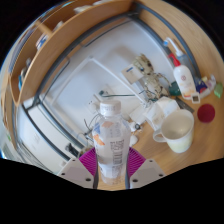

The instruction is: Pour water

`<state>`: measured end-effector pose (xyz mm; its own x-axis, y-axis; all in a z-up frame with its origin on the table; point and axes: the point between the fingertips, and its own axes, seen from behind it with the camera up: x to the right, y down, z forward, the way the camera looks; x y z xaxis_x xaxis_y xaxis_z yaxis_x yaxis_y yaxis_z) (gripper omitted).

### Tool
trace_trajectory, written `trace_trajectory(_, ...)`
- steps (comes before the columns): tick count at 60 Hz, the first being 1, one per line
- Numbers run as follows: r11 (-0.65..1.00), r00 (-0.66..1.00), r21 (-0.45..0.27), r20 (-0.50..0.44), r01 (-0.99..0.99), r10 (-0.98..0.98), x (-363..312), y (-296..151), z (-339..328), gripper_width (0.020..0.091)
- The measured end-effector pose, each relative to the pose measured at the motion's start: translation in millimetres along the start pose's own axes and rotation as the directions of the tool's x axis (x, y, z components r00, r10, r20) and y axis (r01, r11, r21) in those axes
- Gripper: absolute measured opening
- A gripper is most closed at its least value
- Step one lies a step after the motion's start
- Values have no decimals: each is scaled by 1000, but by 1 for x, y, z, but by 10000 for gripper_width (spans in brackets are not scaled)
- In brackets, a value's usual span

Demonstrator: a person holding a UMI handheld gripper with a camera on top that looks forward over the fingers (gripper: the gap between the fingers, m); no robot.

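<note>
Two fingers (112,168) clamping bottle (111,140), mug (177,128) alongside.

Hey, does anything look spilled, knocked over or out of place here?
Nothing stands out. The water bottle stands upright between the gripper fingers, and the white cup just beside it is upright too. No spill shows on the table.

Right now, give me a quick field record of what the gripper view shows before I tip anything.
held item: clear water bottle, upright, white cap on
gripper: shut on the bottle, a pink pad at each side of it
target: white cup, ahead of the bottle to its right, lying tilted with its mouth facing the bottle
surface: wooden table; a white tray lies beyond the bottle
other: red round thing beside the cup; small clutter behind the cup, too small to identify
pour state: not begun
</note>
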<state>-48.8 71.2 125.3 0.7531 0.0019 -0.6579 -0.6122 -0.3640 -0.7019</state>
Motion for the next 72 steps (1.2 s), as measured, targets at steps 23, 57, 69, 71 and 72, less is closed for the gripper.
trace_trajectory(23, 749, 738, -83, 135, -657, 661, 12, -60, -7, 365)
trace_trajectory(57, 487, 485, -149, 49, -861, 873, 22, -43, -11, 364)
trace_trajectory(69, 953, 941, -67, 152, -295, 302, 4, -110, -49, 378)
trace_trajectory(71, 986, 975, -12, 148, -168, 168, 6, -131, -56, 381)
trace_trajectory(72, 995, 985, 9, 143, -95, 93, 7, -139, -60, 378)
